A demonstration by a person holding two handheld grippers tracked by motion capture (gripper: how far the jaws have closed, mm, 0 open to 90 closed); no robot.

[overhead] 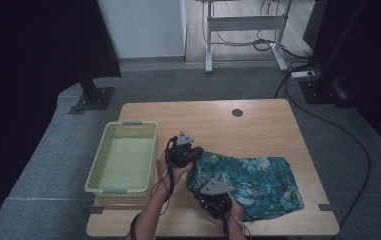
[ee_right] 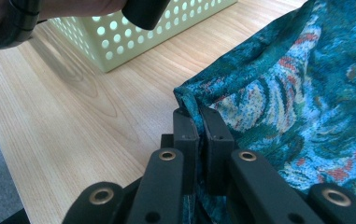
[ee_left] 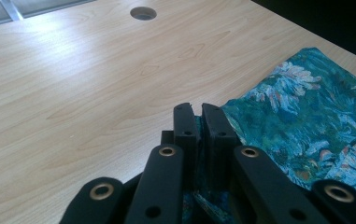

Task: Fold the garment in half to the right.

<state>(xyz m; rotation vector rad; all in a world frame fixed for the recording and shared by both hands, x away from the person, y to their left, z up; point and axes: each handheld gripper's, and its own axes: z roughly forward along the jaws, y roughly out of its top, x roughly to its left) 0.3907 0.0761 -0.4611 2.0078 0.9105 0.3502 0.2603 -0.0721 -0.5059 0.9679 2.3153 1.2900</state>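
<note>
One cloth: a teal garment with a pale floral print, lying on the near right part of the wooden table.
Long axis: runs left to right across the table, its left end bunched and lifted, its right end spread flat.
Look: blue-green ground, whitish flowers, small orange flecks, woven texture plain in the right gripper view.
Left gripper: jaws clamped on the cloth's far left corner.
Right gripper: jaws pinched on the cloth's near left edge.
Grippers counted: two, both at the cloth's left end, close together.
Basket: one, pale yellow, perforated, just left of the hands.
Hole: one round cable hole near the table's far edge.
</note>
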